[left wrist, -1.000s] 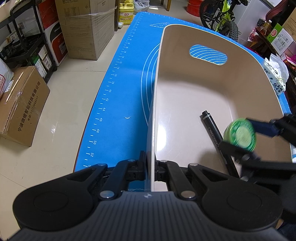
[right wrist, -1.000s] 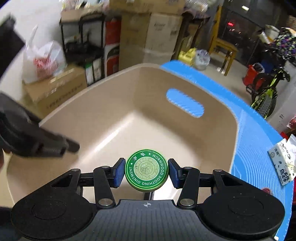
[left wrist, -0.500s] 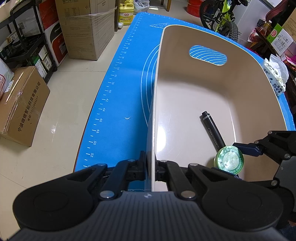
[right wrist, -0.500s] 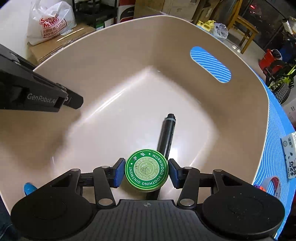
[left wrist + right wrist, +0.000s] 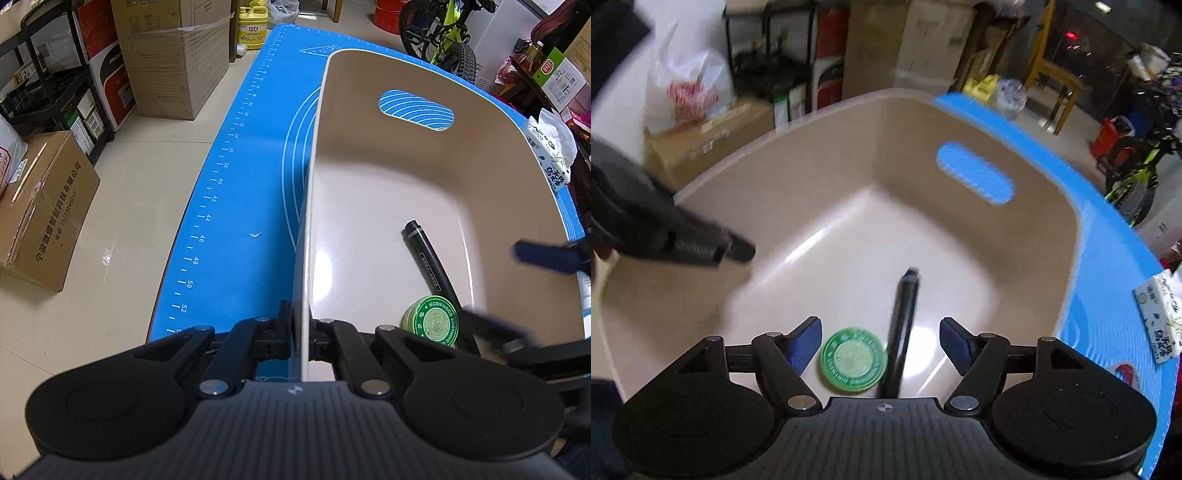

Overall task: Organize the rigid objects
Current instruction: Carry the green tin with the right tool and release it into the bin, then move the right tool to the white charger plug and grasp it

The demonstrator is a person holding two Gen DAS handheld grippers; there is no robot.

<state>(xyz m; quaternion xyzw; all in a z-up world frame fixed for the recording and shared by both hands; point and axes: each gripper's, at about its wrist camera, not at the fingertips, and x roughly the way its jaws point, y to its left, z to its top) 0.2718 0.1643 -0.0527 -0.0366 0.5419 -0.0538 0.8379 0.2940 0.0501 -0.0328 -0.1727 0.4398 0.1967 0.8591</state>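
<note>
Blue measuring mat (image 5: 236, 206) under a beige tub (image 5: 369, 177): ointment tin now released inside.
Right gripper (image 5: 881, 345) jaws are opening, clear of the green ointment tin (image 5: 854, 357), which a second ago was pinched between them and now lies on the tub floor touching the black marker (image 5: 903, 325). Open floor remains toward the far handle slot. Left gripper (image 5: 302, 332) stays clamped on the tub's near-left rim.

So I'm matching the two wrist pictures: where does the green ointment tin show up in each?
Left wrist view: green ointment tin, lower right, on the tub floor.
Right wrist view: the tin, bottom centre, between the opening right gripper fingers, untouched.
Shared landmark: black marker lying beside it.
</note>
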